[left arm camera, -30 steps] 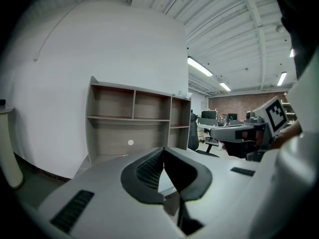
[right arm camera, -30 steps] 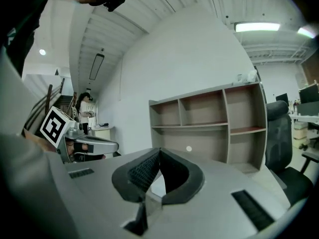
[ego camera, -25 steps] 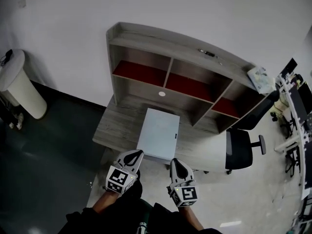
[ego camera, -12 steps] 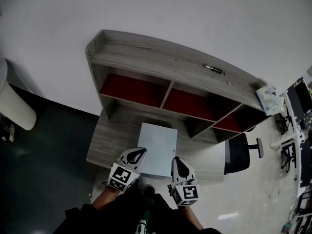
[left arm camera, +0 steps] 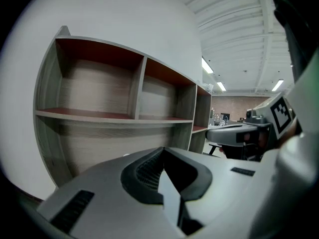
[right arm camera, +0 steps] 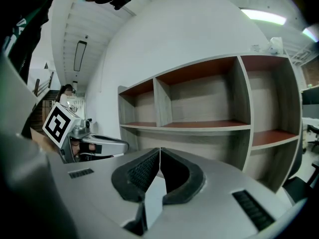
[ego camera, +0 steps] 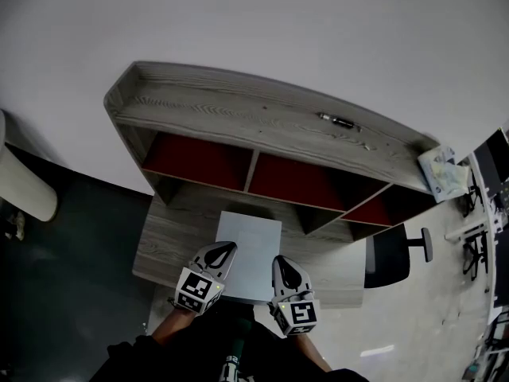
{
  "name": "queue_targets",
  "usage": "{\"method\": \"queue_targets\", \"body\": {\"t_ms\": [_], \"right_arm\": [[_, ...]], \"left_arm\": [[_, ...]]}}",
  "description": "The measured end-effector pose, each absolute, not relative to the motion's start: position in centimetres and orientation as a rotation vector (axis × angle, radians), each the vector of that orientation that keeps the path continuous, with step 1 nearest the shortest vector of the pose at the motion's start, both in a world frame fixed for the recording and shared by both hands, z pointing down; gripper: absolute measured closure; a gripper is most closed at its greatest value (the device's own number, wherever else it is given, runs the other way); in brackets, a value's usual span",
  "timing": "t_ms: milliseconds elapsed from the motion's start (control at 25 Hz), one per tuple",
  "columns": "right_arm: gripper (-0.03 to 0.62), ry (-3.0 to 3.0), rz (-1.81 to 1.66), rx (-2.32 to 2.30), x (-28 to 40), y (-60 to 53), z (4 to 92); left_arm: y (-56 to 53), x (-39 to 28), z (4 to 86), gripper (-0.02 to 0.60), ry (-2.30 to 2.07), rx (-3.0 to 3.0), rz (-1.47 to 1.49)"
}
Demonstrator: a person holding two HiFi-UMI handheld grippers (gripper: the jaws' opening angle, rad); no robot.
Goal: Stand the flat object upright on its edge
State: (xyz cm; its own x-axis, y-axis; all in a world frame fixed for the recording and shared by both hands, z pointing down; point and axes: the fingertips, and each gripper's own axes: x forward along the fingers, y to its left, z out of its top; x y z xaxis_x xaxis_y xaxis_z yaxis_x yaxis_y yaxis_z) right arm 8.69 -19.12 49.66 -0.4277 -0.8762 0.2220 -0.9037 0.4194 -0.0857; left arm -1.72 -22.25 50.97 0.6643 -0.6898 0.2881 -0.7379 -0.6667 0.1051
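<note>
- 2 grippers in the head view, both low centre: left gripper and right gripper, each carrying 1 marker cube.
- Left gripper: fingers fully closed, tips met in its own view, nothing held between them.
- Right gripper: same, fingers pressed together at the tips, nothing gripped.
- 1 flat object: a pale grey rectangular panel, lying flat on the desk top, lower centre of the head view, in front of the middle compartment.
- Both gripper tips overlapped the panel's near edge, left at its lower-left corner and right at its lower-right. Couldn't tell from any view whether they touched it.
- 1 grey wood-grain hutch stood on the desk across the middle of the frame, against the white wall.
- The hutch had 3 open compartments side by side with dark red inner faces, and none of the views showed anything in them.
- 1 small dark item lay on the hutch top, right of centre, too small to identify.
- 1 pale packet sat at the right end of the hutch top.
- 1 black office chair was at the right, just beside the desk's end.
- 1 white rounded bin was at the left edge, well apart from the desk.
</note>
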Motion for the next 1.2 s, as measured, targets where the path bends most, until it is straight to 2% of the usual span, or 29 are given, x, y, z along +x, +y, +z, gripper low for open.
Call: {"method": "queue_targets", "body": {"t_ms": [1200], "right_arm": [[0.559,-2.558,0.485,1.489,10.4,-23.6,52.5]], "left_arm": [[-25.6,-0.8,52.8,0.569,-1.131,2.603,0.348]]}}
